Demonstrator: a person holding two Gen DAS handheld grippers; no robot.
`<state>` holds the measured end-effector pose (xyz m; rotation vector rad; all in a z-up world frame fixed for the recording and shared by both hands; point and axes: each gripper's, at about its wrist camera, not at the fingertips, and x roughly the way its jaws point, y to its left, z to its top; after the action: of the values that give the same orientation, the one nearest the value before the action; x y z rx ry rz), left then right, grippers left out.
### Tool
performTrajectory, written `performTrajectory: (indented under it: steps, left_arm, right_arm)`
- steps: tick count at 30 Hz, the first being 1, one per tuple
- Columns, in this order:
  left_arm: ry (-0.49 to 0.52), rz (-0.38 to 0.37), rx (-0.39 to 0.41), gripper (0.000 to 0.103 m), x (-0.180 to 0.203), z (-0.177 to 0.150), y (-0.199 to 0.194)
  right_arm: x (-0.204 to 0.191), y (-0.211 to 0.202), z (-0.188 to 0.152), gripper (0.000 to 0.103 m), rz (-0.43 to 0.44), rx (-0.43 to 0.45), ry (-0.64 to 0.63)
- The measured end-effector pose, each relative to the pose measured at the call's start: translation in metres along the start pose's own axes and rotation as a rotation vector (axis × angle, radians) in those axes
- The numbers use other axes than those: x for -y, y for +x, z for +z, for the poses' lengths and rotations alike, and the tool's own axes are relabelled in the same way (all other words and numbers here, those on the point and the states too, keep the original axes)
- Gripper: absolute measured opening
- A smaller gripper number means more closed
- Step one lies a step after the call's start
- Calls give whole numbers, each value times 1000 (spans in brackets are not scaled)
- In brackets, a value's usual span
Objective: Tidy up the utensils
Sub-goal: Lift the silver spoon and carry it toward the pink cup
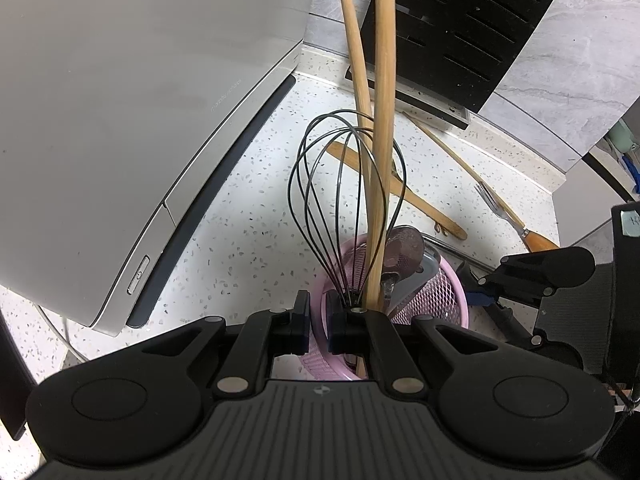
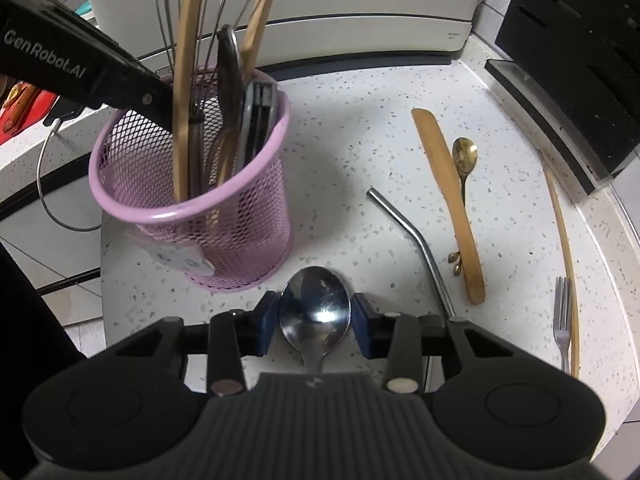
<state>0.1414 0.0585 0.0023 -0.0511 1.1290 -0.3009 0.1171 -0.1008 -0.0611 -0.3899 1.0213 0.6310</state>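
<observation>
Steadies the pink mesh basket (image 2: 240,224) with the left gripper (image 1: 318,308), jaws together on the rim at its far left side. Grips the steel spoon (image 2: 316,300) with the right gripper (image 2: 316,312), blue pads pressed against either edge of the bowl, handle running back under the tool. Keeps that spoon near and just right of the basket, low over the speckled counter (image 2: 340,140).

Looks like the loading step: one utensil in hand, holder braced, whisk (image 1: 344,200) and wooden handles already standing inside. Leaves on the counter, to the right, a bent steel straw (image 2: 416,236), a wooden spatula (image 2: 448,200), a gold spoon (image 2: 464,160) beside it, and a fork (image 2: 562,312) at the far right edge.

Calls next, most likely, for lifting the spoon above the rim, carrying it left, tipping the handle down into a free gap between the crowded stems, then parting the pads. Needs care not to knock the tall handles or tip the light basket; hence the bracing grip.

Reads "GenRobot.AI" in white on the left gripper's side in the right wrist view. Shows faint grey lettering on the large pale appliance (image 1: 120,80), too small to read with certainty. Shows a pale tag on the basket's near wall, marks illegible.
</observation>
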Motion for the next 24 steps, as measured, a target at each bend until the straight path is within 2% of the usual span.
performTrajectory:
  steps: [3,12,24]
  left_arm:
    - [1,1,0,8,0,0,0]
    - [2,5,-2,8,0,0,2]
    - [3,6,-4,8,1,0,3]
  right_arm:
    - [1,-4,-6,38,-6,25,18]
    - [14,-43,-27,38,-10,178,128]
    - [21,-73,-42,38,-3,280,195]
